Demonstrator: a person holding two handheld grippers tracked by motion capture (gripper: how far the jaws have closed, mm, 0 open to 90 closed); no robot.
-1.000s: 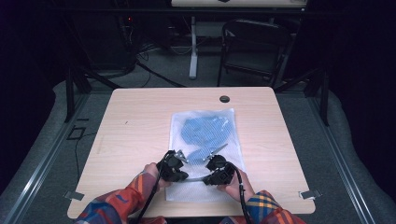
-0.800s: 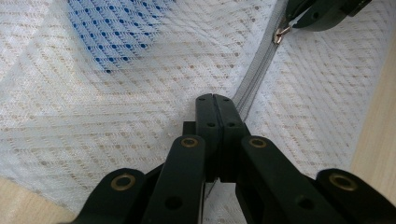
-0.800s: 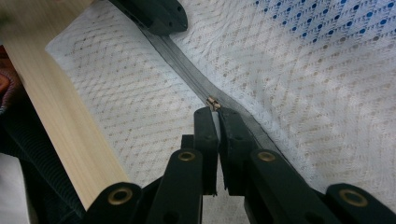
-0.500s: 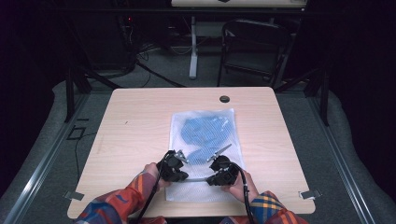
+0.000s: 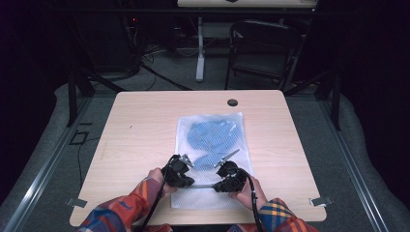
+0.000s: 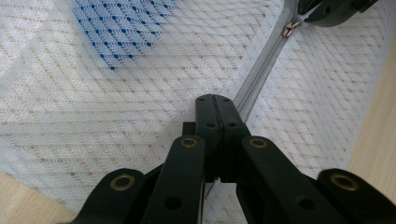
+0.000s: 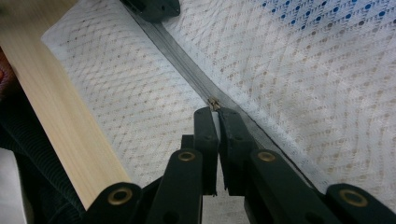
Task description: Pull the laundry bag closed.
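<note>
A white mesh zip bag (image 5: 209, 125) lies flat on the wooden table (image 5: 140, 130), with a blue cloth (image 5: 212, 137) inside it. Its grey zipper (image 6: 266, 63) runs across the near end, between my two grippers. My left gripper (image 5: 192, 182) is shut, its jaws (image 6: 215, 100) pinching the mesh right beside the zipper. My right gripper (image 5: 216, 186) faces it from the right and is shut on the small metal zipper pull (image 7: 214, 102). That pull (image 6: 290, 30) also shows in the left gripper view, just below the right gripper's black jaws.
The near table edge (image 7: 65, 135) runs close beside the bag. A round cable hole (image 5: 232, 102) sits at the table's far side. Beyond the table stand a dark chair (image 5: 263, 53) and a desk leg (image 5: 199, 48). Plaid sleeves (image 5: 121, 212) come in from below.
</note>
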